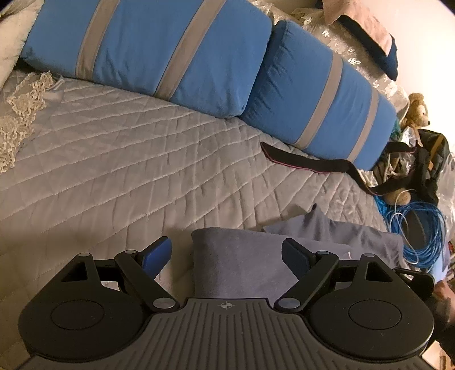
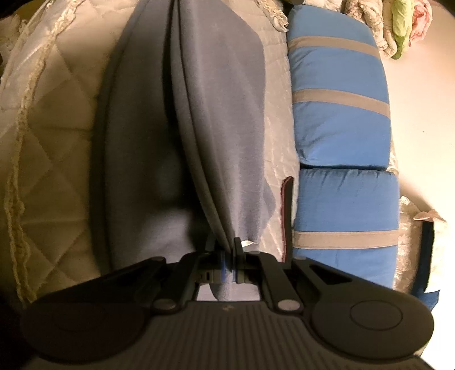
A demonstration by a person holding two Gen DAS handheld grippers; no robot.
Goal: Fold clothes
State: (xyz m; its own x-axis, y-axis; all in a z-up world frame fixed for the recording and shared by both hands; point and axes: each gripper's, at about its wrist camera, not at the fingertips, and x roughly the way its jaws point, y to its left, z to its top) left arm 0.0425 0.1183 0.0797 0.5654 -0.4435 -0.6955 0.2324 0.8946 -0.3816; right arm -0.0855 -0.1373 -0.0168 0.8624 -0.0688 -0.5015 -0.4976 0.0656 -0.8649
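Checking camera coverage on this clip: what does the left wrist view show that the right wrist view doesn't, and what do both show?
Left wrist only: the open left gripper, a black strap, a blue cable coil and a teddy bear.
Right wrist only: the right gripper shut on the grey garment, and pink artificial flowers.
Both: the grey garment, blue striped pillows and quilted bedspread.

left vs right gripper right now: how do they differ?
The left gripper has its jaws spread wide and grips nothing; the right gripper has its jaws shut on the grey garment.

The left gripper sits over a folded part of the garment lying on the quilted bedspread; from the right gripper the cloth runs away in hanging folds.

Shared: same black build with blue pads, both facing the bed with the blue striped pillows.
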